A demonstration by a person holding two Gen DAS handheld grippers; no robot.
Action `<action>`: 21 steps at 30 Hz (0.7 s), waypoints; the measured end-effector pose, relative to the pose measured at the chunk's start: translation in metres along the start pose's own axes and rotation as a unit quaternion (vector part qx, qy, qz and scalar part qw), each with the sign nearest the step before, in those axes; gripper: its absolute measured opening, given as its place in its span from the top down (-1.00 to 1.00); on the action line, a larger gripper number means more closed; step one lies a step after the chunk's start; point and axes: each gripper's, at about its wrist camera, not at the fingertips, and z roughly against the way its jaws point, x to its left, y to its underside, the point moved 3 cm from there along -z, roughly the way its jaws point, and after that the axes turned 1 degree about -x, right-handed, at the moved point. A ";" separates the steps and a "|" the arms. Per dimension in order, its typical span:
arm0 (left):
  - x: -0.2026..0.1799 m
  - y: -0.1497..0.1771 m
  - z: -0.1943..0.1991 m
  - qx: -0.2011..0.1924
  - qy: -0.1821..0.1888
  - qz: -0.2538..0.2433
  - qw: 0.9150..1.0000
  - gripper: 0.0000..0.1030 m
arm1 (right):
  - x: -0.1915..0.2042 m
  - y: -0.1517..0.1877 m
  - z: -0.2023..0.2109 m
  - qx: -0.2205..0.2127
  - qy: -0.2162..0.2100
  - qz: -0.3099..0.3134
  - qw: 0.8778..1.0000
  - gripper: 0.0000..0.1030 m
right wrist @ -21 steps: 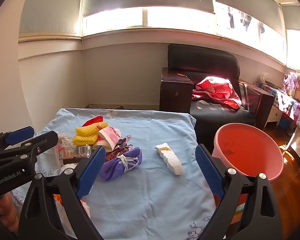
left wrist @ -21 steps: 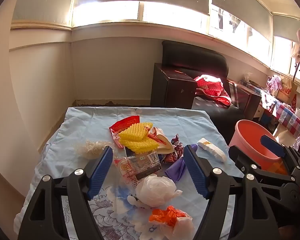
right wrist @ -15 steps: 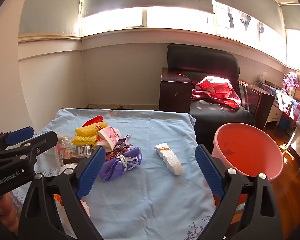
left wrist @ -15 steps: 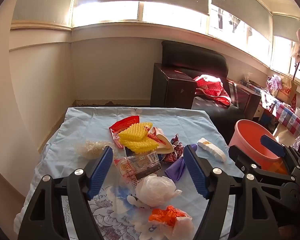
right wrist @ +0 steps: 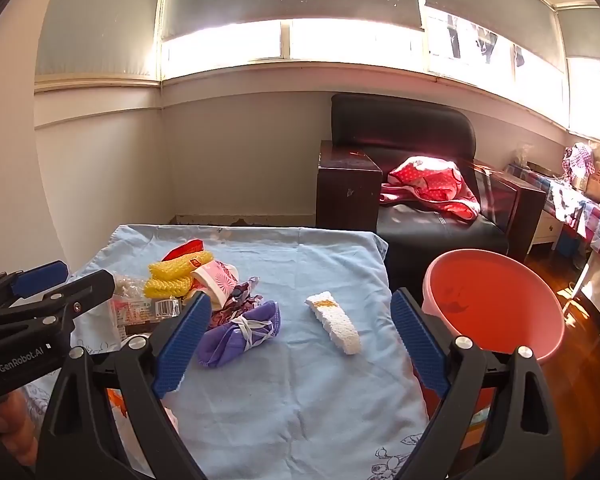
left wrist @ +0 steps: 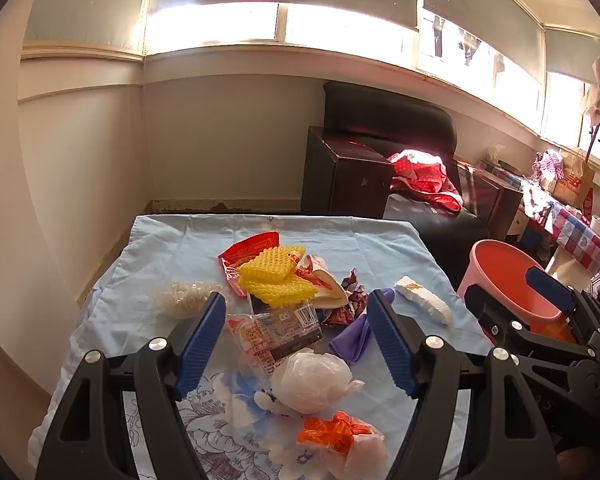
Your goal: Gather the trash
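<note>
Trash lies scattered on a table under a light blue cloth: yellow foam nets, a red wrapper, a clear printed packet, a white plastic bag, an orange net, a purple bundle and a white foam strip. My left gripper hangs open above the packet and bag, nothing between its fingers. My right gripper is open over the cloth, the foam strip and purple bundle lying beyond its jaws. A pink bucket stands off the table's right edge.
A black armchair with a red dotted cloth sits beyond the table, a dark side cabinet beside it. Walls close the left and far sides. A cluttered checked table lies far right. A hand grips the left tool.
</note>
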 end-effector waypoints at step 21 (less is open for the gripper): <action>0.000 0.000 0.000 0.000 0.000 0.000 1.000 -0.39 | -0.002 -0.002 0.004 -0.010 0.002 -0.005 1.000 -0.78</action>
